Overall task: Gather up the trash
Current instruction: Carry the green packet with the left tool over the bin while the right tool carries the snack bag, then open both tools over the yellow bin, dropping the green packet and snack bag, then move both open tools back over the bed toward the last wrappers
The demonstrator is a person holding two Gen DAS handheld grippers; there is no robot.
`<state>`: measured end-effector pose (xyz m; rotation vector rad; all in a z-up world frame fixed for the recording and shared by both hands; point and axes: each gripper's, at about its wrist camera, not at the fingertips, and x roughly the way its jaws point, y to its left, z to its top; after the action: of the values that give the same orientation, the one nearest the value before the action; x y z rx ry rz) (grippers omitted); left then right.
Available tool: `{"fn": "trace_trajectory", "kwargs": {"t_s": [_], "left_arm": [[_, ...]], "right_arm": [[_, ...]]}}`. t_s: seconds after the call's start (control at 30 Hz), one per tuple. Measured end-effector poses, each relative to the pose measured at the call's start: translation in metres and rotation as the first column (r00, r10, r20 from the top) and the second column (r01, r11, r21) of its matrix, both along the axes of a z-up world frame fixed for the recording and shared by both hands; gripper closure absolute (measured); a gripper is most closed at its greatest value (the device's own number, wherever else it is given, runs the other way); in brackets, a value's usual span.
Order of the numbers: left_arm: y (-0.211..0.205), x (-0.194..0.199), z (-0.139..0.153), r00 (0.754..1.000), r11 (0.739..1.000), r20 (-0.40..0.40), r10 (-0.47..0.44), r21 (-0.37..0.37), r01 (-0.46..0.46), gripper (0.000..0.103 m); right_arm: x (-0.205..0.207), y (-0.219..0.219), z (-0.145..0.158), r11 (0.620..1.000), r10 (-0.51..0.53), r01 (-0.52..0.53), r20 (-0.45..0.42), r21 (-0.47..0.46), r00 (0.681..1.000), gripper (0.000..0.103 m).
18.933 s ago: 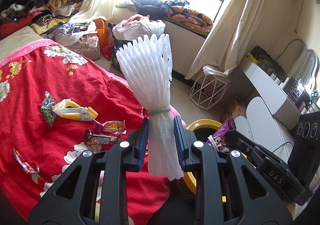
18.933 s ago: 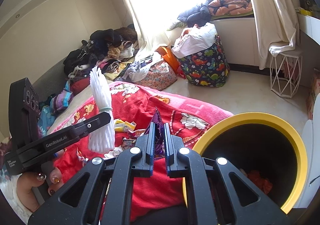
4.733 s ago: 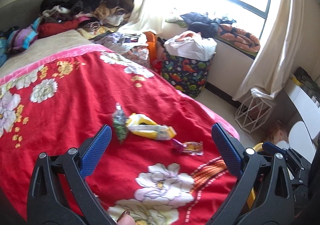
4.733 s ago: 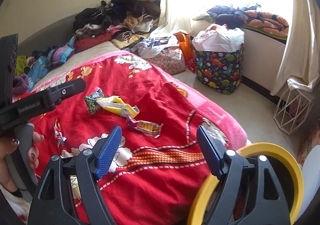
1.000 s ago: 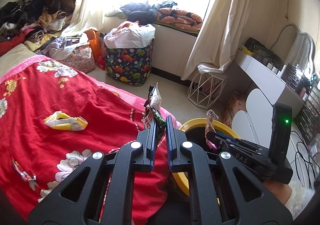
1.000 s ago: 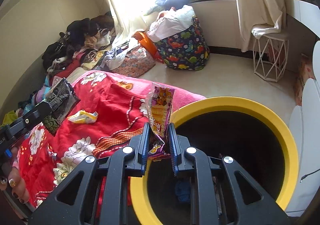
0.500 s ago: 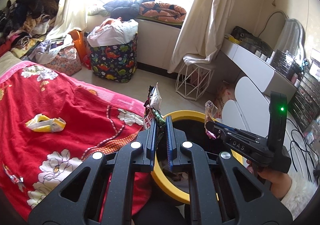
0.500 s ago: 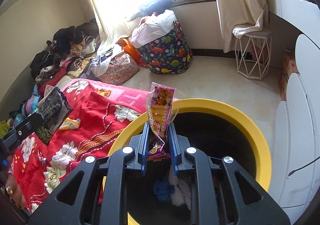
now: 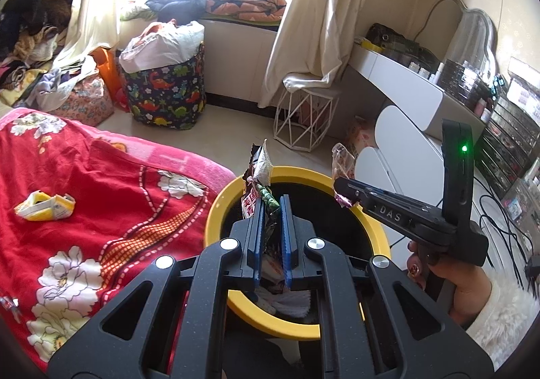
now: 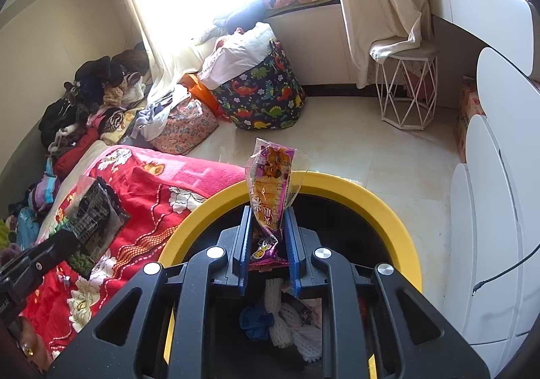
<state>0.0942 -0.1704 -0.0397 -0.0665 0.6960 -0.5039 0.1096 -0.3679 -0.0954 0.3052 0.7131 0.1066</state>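
Right wrist view shows the right gripper (image 10: 268,237) poised over the mouth of the yellow-rimmed bin (image 10: 378,207), its blue-padded fingers (image 10: 243,237) clamped on the lower part of a purple and orange snack wrapper (image 10: 271,186) that stands upright above them. Left wrist view shows the left gripper (image 9: 270,237) also above the bin (image 9: 219,207), fingers (image 9: 254,234) closed on a crumpled dark wrapper with green print (image 9: 260,183), whose torn top sticks up past the tips.

Both wrappers look like thin film: very light, limp, slick and easily crushed, with nothing fragile about them. Such film probably holds best when pinched across a flat stretch near its middle or by a sealed seam, as here; a grip at a loose corner would likely let it slide out. Being so light, each piece may cling to a pad or drift on release, so letting go well inside the rim seems safer.

White foam netting and a blue scrap (image 10: 256,320) already lie at the bottom of the bin. On the red floral bed cover (image 9: 84,197), at left, a yellow and white wrapper (image 9: 44,208) remains to be collected.
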Motion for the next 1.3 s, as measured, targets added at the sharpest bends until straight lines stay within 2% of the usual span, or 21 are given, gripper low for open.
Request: {"fn": "trace_trajectory", "kwargs": {"t_s": [0.43, 0.77, 0.8, 0.83, 0.87, 0.9, 1.0, 1.1, 1.17, 1.3], "left_arm": [[-0.035, 0.0, -0.028, 0.993, 0.995, -0.071, -0.091, 0.039, 0.094, 0.098], [-0.058, 0.005, -0.048, 0.981, 0.987, -0.131, -0.143, 0.056, 0.151, 0.097], [-0.058, 0.005, -0.049, 0.981, 0.987, -0.132, -0.143, 0.057, 0.151, 0.089], [-0.056, 0.006, -0.05, 0.981, 0.987, -0.133, -0.14, 0.056, 0.148, 0.068], [-0.055, 0.007, -0.05, 0.982, 0.988, -0.134, -0.134, 0.054, 0.142, 0.055], [-0.053, 0.007, -0.049, 0.983, 0.99, -0.132, -0.124, 0.046, 0.131, 0.036], [-0.044, 0.006, -0.045, 0.991, 0.995, -0.107, -0.079, 0.045, 0.084, 0.014], [-0.033, 0.005, -0.042, 0.995, 0.998, -0.092, -0.025, 0.05, 0.03, 0.011], [-0.024, 0.005, -0.037, 0.997, 0.998, -0.079, 0.018, 0.057, -0.013, 0.011], [-0.003, 0.005, -0.028, 0.994, 0.995, -0.05, 0.098, 0.043, -0.096, 0.011]], "right_arm": [[-0.001, -0.008, -0.006, 1.0, 0.02, -0.02, -0.018, 0.004, 1.0, 0.084], [-0.003, -0.018, -0.011, 0.999, -0.018, 0.019, -0.026, 0.035, 0.999, 0.082], [-0.003, -0.02, -0.011, 0.999, -0.026, 0.027, -0.029, 0.04, 0.999, 0.081], [-0.003, -0.022, -0.012, 0.998, -0.031, 0.032, -0.031, 0.046, 0.999, 0.076], [-0.002, -0.024, -0.013, 0.998, -0.039, 0.041, -0.036, 0.051, 0.999, 0.07], [-0.002, -0.026, -0.014, 0.997, -0.046, 0.048, -0.04, 0.054, 0.998, 0.068], [-0.003, -0.026, -0.015, 0.997, -0.057, 0.059, -0.045, 0.05, 0.997, 0.066], [-0.004, -0.022, -0.011, 0.998, -0.054, 0.055, -0.031, 0.028, 0.998, 0.061], [-0.005, -0.017, -0.008, 0.999, -0.048, 0.048, -0.014, 0.012, 0.999, 0.048], [-0.009, -0.01, 0.001, 0.999, -0.031, 0.032, 0.033, -0.021, 0.999, 0.045]]}}
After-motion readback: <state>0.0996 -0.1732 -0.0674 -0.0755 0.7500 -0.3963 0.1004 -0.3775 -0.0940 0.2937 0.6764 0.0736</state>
